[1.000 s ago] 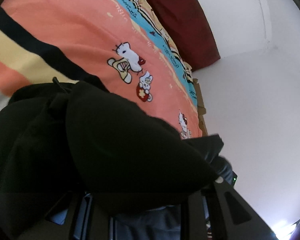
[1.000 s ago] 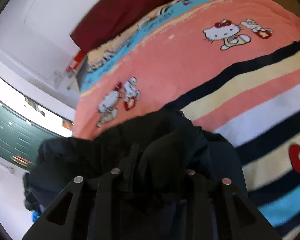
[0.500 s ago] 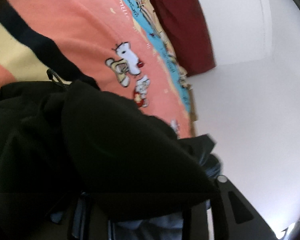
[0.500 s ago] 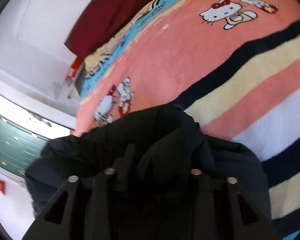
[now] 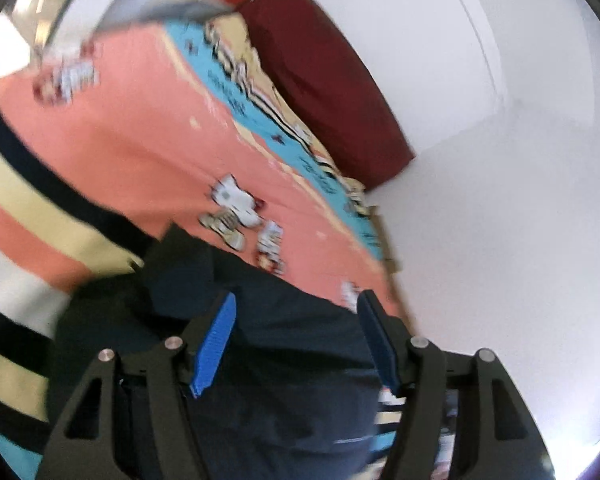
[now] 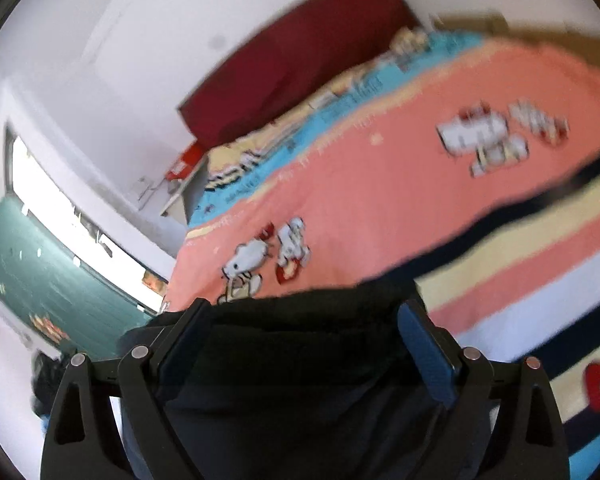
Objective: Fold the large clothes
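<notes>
A dark navy garment (image 5: 284, 344) lies bunched on the bed below both grippers; it also shows in the right wrist view (image 6: 300, 360). My left gripper (image 5: 296, 308) is open, its blue pads (image 5: 216, 340) spread wide above the cloth and holding nothing. My right gripper (image 6: 304, 312) is open too, its blue pads (image 6: 428, 352) apart over the garment's upper edge. Both views are blurred by motion.
The bed has a striped pink cartoon-cat blanket (image 5: 112, 128), also seen in the right wrist view (image 6: 380, 192). A dark red headboard cushion (image 5: 324, 76) leans on the white wall. A window and green door (image 6: 44, 272) are at the left.
Both grippers were shut on the dark garment and are now open. The cloth has dropped onto the bed, and both grippers have lifted back from it.
</notes>
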Motion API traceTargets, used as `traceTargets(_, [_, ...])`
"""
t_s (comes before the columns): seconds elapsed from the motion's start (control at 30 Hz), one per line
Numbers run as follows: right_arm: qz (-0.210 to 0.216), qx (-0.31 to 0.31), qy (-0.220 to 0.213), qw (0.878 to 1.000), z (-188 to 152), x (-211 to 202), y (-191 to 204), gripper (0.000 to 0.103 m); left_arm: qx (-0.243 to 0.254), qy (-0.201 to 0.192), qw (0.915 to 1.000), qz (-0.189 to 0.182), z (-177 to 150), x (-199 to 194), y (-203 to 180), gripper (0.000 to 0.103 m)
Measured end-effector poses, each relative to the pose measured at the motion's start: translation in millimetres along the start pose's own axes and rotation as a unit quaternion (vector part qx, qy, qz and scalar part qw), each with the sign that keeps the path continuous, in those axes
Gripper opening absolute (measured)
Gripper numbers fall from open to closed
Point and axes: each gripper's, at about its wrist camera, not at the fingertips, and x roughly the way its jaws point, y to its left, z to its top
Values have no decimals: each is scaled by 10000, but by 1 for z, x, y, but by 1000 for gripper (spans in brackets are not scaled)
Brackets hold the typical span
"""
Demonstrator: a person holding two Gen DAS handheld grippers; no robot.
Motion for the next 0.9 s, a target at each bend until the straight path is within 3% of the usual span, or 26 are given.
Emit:
traceTargets(0.07, [19, -293, -62, 9996, 1, -10, 19, 94, 498, 138, 9981, 331, -8, 4, -20, 61])
traceTargets(0.17, [-31, -852, 35, 9963, -7, -13, 48, 94, 1401, 448, 9841, 995, -33, 25, -53, 61])
traceTargets(0.33, [-135, -1806, 496, 9822, -45, 14, 98, 94, 2197, 1073, 9643, 1019, -77, 85, -91, 62])
traceTargets(0.4, [-256, -2053, 708, 9758, -56, 34, 109, 94, 2405, 1253, 9548, 1218, -82, 117, -94, 62])
traceTargets(0.57, [-564, -1860, 1050, 9753, -49, 80, 90, 98, 2538, 1524, 9381, 1797, -75, 178, -78, 68])
traceTargets(0.7, [-595, -1428, 1434, 9775, -30, 118, 67, 102, 2362, 1757, 9360, 1928, -65, 208, -63, 72])
traceTargets(0.9, [-817, -1460, 1729, 9706, -33, 156, 58, 103, 2222, 1761, 9379, 2000, -63, 229, -38, 73])
